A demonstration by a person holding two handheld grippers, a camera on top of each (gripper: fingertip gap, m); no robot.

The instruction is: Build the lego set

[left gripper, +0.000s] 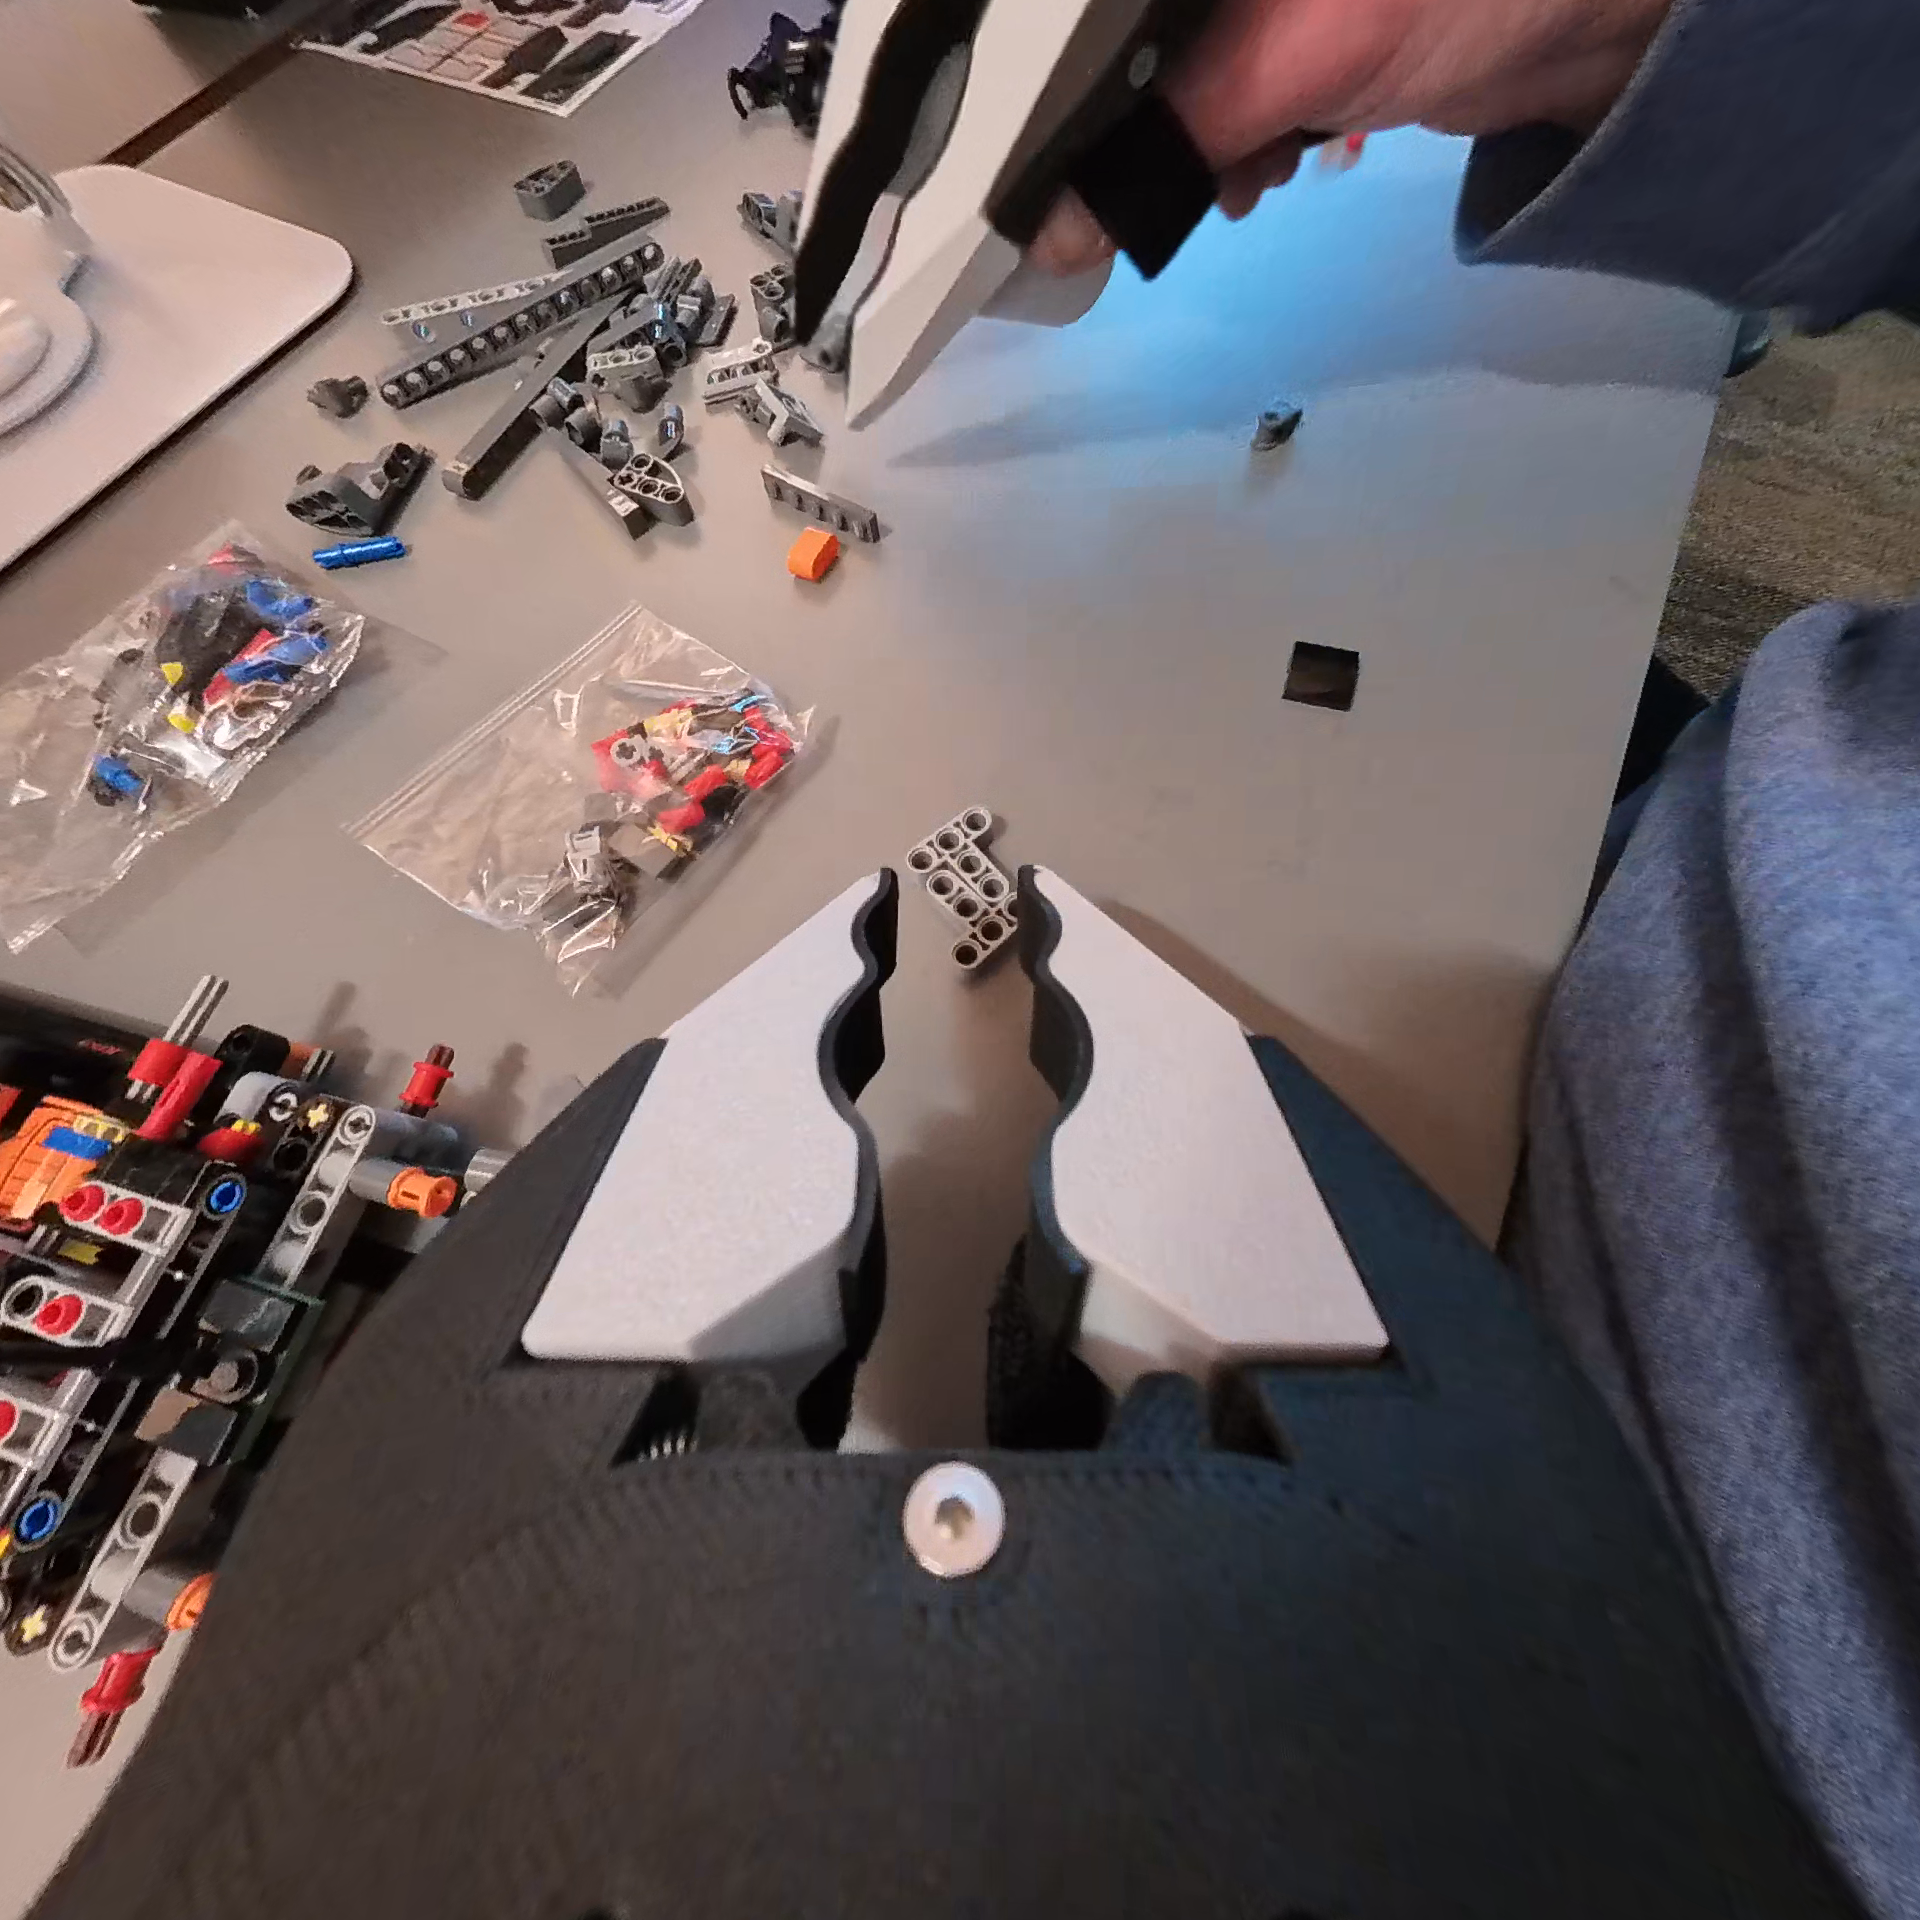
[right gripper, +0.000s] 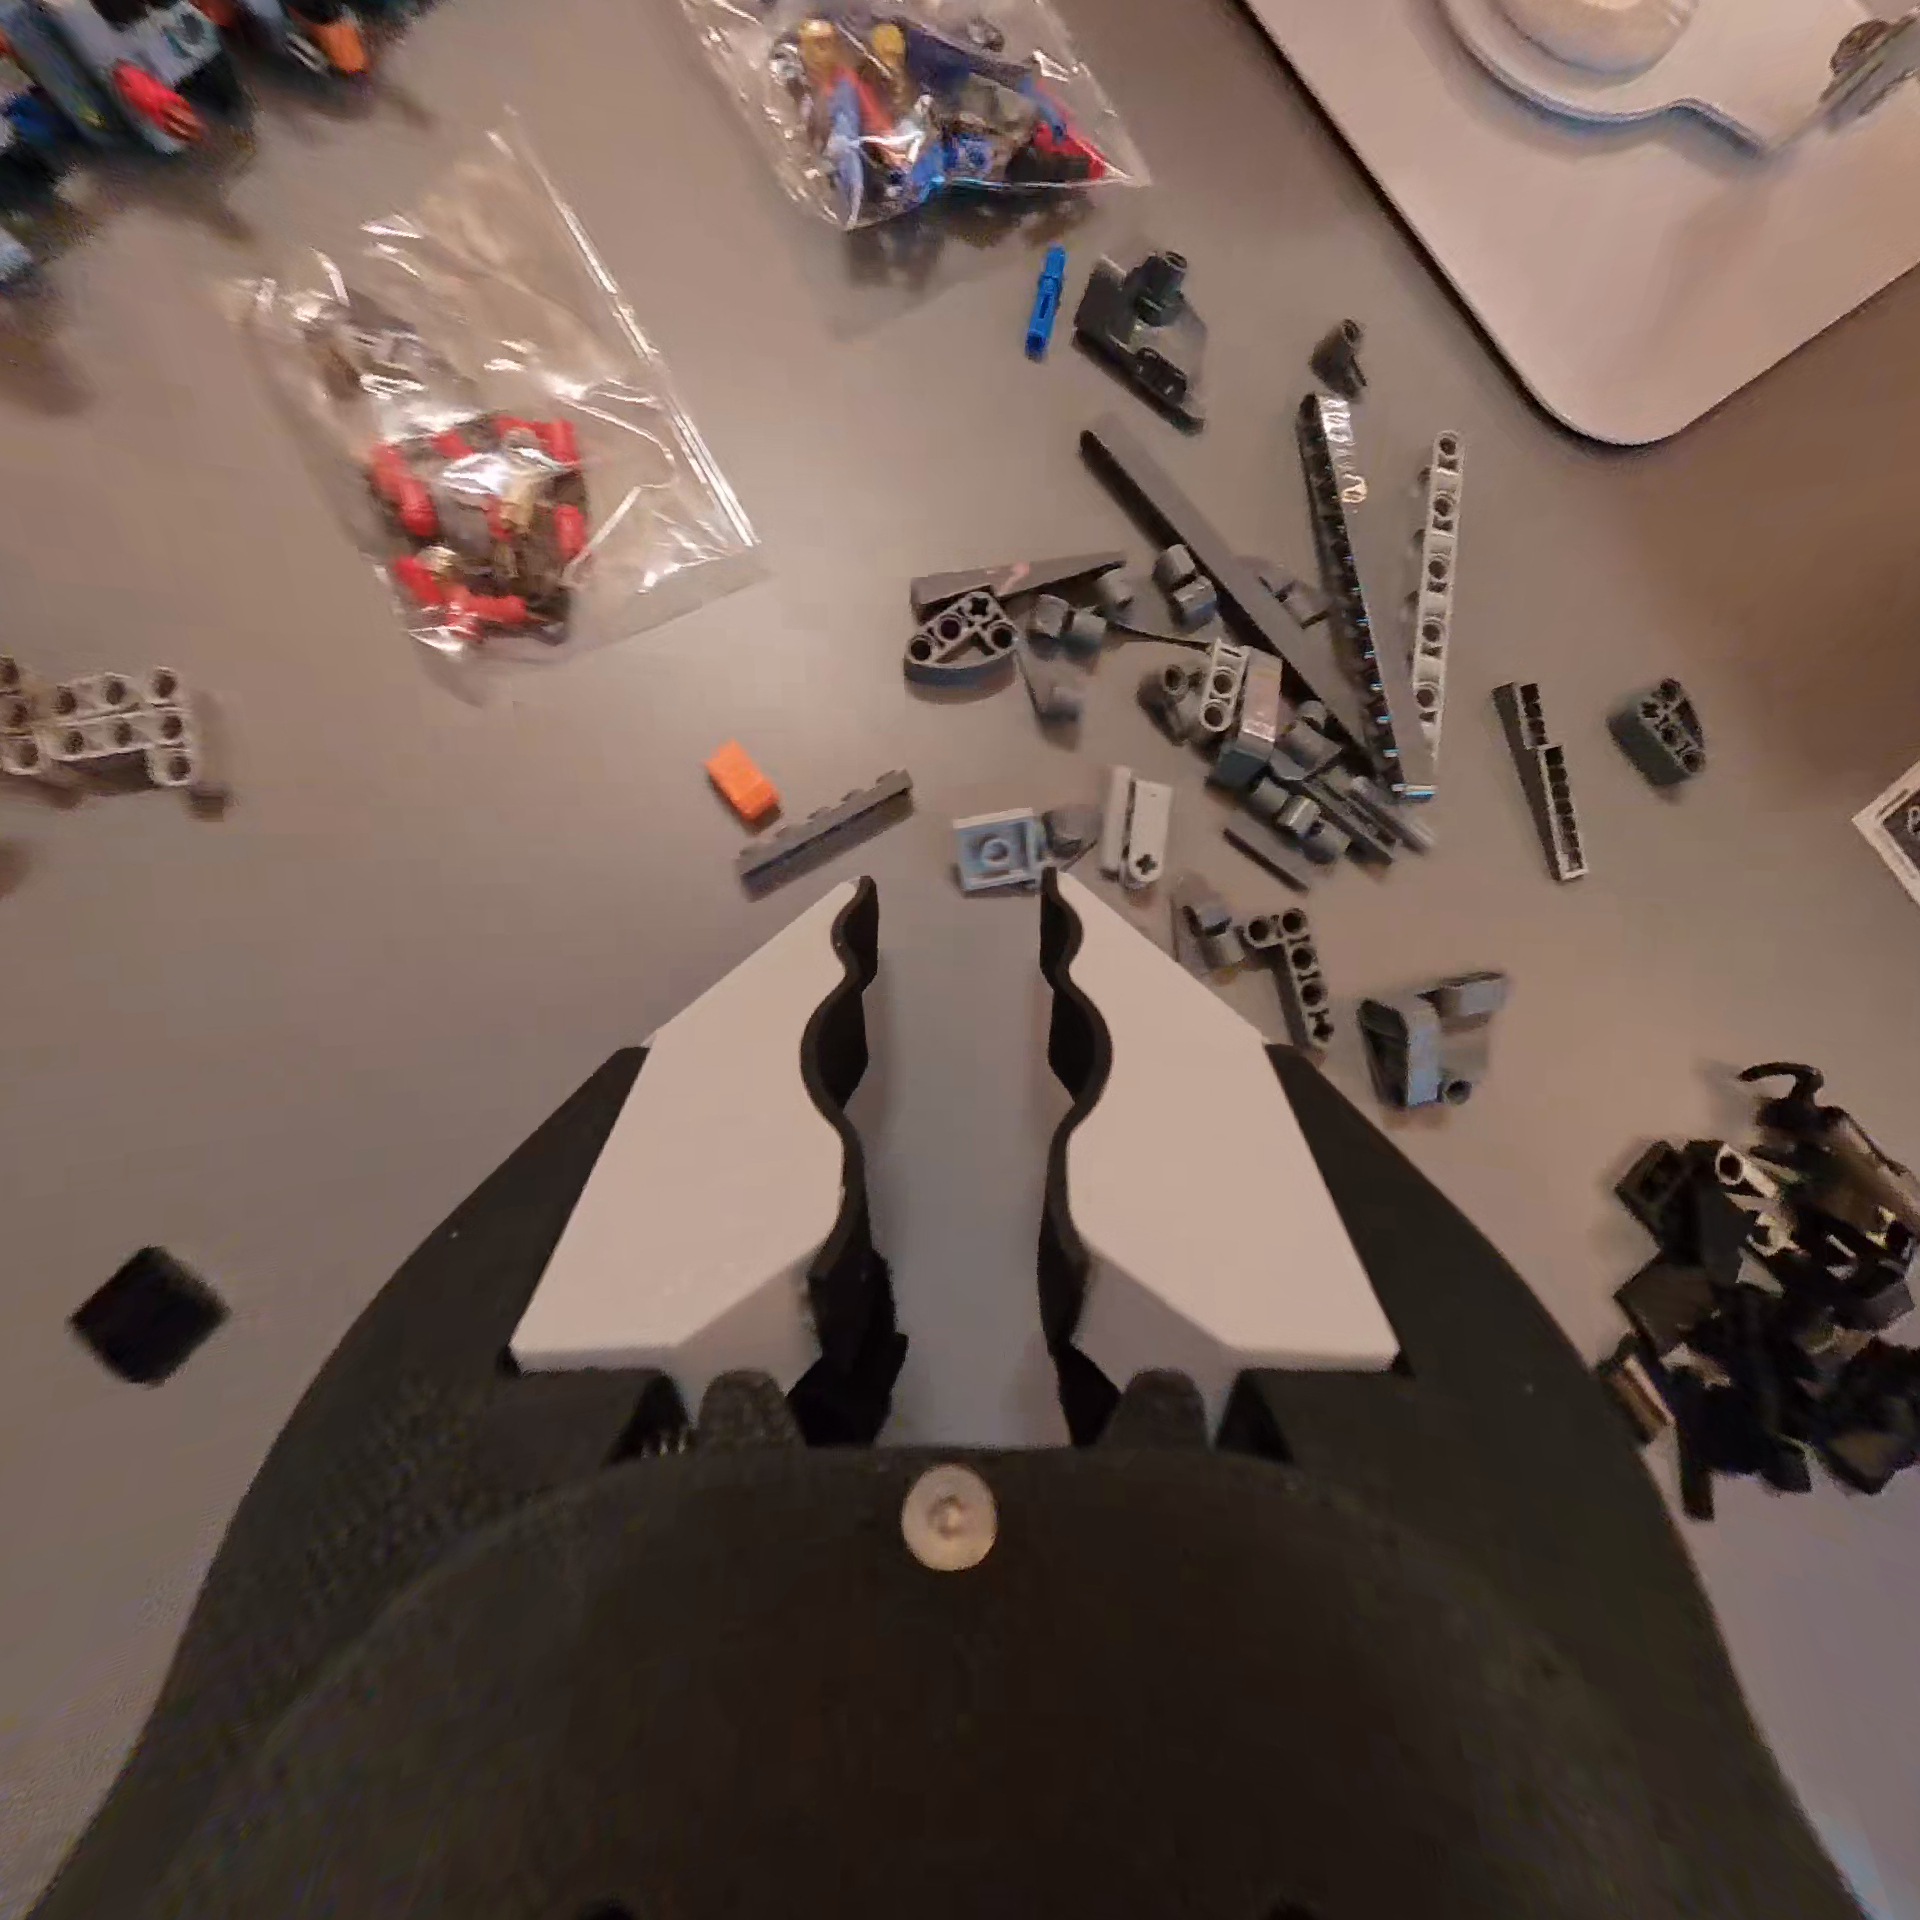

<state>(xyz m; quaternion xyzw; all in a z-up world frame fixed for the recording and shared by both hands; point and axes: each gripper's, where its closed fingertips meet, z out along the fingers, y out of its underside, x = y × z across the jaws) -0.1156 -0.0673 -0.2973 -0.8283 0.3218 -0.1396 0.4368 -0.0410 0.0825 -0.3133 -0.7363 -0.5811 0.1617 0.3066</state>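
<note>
My left gripper [left gripper: 958, 883] is open, low over the grey table. A light grey holed frame piece [left gripper: 963, 891] lies flat between and just past its fingertips, close to the right one. The same piece shows at the left edge of the right wrist view [right gripper: 104, 727]. My right gripper [right gripper: 956, 894] is open and empty above the pile of grey parts [right gripper: 1299, 707]; a small blue-grey plate [right gripper: 995, 852] lies just beyond its tips. In the left wrist view the right gripper [left gripper: 836, 379], held by a hand, hangs over that pile [left gripper: 582, 353]. The partly built colourful model [left gripper: 125, 1247] sits at lower left.
Two clear bags of parts [left gripper: 623, 769] [left gripper: 177, 665] lie left of centre. An orange piece [left gripper: 814, 553], a blue pin [left gripper: 358, 551], a square black hole [left gripper: 1320, 675] and a white pad [left gripper: 156, 343] are on the table. Black parts [right gripper: 1766, 1299] lie at right. The table edge [left gripper: 1662, 623] runs beside a person's blue-grey clothing [left gripper: 1766, 1039]. Across from one pair of fingers to the other is roughly 15 cm. It is some 4 cm from my right tips to the orange piece [left gripper: 814, 553]. It is also in sight in the right wrist view [right gripper: 735, 775].
</note>
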